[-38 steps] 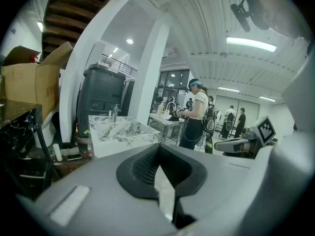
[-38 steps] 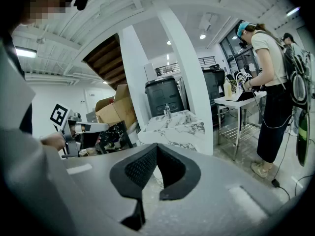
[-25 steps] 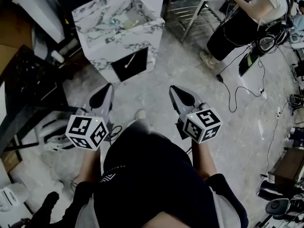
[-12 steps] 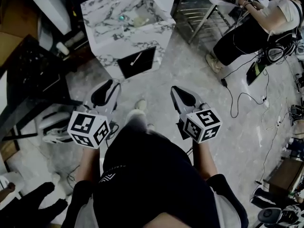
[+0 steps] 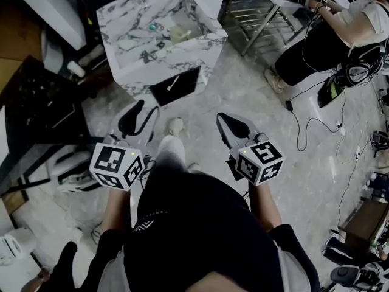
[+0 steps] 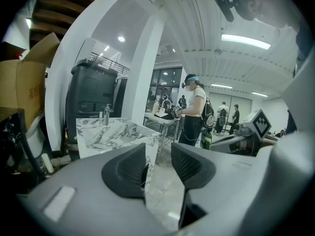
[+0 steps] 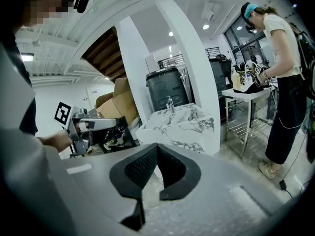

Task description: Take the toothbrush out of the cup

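1. Though the toothbrush and cup are too small to pick out for certain, a pale shape point(image 5: 177, 33) is lying in the basin of the sink point(image 5: 130, 66), near the teal drain point(image 5: 152, 26). I am judging that shape to be them.
2. The sink is standing well ahead of both grippers, across bare floor point(image 5: 243, 84), so nothing of the task is being touched yet.
3. The left gripper point(image 5: 138, 115) is pointing toward the sink with its jaws opening. A clear gap is showing between the pads and nothing is sitting in it, which is likely readying it for a grasp.
4. The right gripper point(image 5: 234, 125) is pointing the same way, its jaws meeting at the tips and gripping nothing, probably because it is not being needed for now.
5. Both are being held low and out in front, side by side, which is suiting an approach more than a reach.
6. Off to the right, well apart, another person point(image 5: 328, 35) is working at a metal table point(image 5: 258, 18), with cables point(image 5: 298, 126) trailing over the floor.
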Motion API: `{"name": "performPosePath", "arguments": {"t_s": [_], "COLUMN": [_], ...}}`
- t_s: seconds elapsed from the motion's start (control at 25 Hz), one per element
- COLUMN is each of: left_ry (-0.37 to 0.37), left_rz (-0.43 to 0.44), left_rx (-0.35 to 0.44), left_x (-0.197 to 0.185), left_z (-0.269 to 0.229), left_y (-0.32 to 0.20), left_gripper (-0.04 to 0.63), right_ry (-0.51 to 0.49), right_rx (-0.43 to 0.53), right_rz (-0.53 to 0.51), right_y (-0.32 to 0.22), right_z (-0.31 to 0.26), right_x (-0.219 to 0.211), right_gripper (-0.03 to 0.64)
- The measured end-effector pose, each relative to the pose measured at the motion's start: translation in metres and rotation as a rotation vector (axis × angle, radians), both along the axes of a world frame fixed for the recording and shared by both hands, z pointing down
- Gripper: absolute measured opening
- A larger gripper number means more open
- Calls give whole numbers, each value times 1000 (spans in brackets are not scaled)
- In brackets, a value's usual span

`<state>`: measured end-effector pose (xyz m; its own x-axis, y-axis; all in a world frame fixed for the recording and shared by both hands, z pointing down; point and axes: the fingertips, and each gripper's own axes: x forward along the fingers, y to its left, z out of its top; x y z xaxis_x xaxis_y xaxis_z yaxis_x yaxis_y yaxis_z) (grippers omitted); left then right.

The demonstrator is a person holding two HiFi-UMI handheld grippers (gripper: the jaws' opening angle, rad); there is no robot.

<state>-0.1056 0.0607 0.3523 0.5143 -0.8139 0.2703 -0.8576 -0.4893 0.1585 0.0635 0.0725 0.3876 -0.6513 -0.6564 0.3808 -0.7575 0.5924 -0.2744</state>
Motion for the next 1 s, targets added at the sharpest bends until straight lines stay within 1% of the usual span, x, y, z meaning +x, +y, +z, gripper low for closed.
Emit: {"name": "performPosePath", "arguments": {"t_s": [0.12, 0.4, 0.6, 0.76, 1.0], "left_ry": [-25, -116, -175, -208, -273], "left_rz": [32, 80, 152, 208, 291], "left_rx": [-19, -12, -28, -36, -51], "left_x": [-2, -9, -3, 2, 7], "left_z": [6, -1, 3, 7, 15], "left_y": [-30, -110, -157, -192, -240], "left_gripper": [181, 198, 198, 198, 199], "right_ry": [0, 8, 5, 1, -7], "right_rx": [-11, -25, -49, -69, -97], "right_rz": [19, 53, 66, 80, 118], "right_y": [-23, -89, -131, -161, -196], "right_z": [1, -5, -4, -4, -2], "right_x": [-1, -4, -11, -15, -20], "right_gripper": [3, 3, 3, 3, 3]}}
